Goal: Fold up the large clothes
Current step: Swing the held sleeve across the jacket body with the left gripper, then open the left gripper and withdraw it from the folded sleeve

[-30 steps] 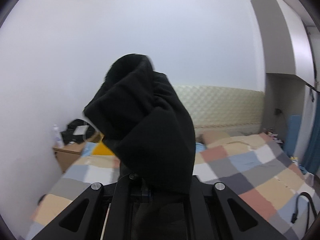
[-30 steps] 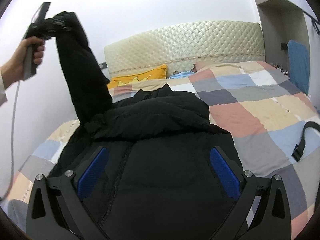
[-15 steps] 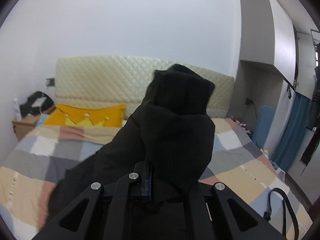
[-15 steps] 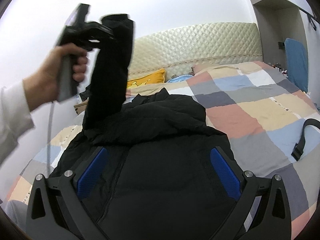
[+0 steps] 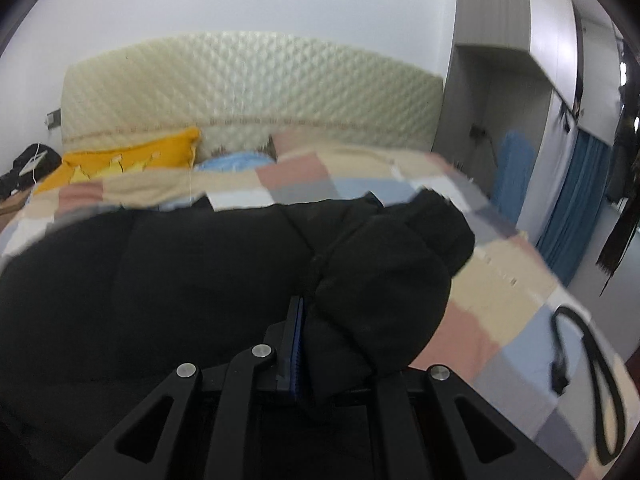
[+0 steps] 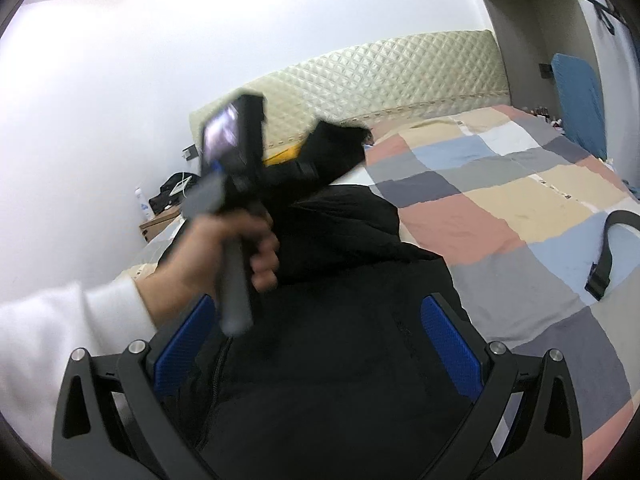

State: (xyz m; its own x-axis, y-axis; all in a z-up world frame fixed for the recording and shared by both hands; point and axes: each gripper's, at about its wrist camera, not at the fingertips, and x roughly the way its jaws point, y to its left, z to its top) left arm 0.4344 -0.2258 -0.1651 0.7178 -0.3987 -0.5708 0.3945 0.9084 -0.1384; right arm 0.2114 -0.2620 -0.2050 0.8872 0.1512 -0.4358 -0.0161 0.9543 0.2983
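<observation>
A: Location of black jacket (image 6: 344,360)?
B: Spread on patchwork bedspread (image 6: 500,208), toward the near left corner of the bed; body lying flat, collar end pointing at quilted headboard (image 5: 248,92).

A: Left gripper (image 5: 298,344)?
B: Clamped tight on black sleeve (image 5: 384,280). Blue pad just visible against the fabric; cuff bulging out past the jaws toward the right edge of the bed. Seen from the right wrist view: gripper gripped by the left hand (image 6: 228,252), white sleeve cuff (image 6: 80,320) behind it, sleeve end raised over the jacket's upper part. Blurred in both views.

A: Right gripper (image 6: 320,336)?
B: Jaws spread wide, one blue pad either side, jacket body below and between. Pads apparently not pressing fabric. Contact with the cloth underneath: cannot tell.

A: Other items noted?
B: Yellow pillow (image 5: 132,160) at the head edge, left side, just below headboard. Black strap (image 5: 592,376) lying on the bedspread near the right edge, well apart from the jacket. Wooden bedside cabinet (image 6: 160,224) beside the bed's left edge, dark items on top.
</observation>
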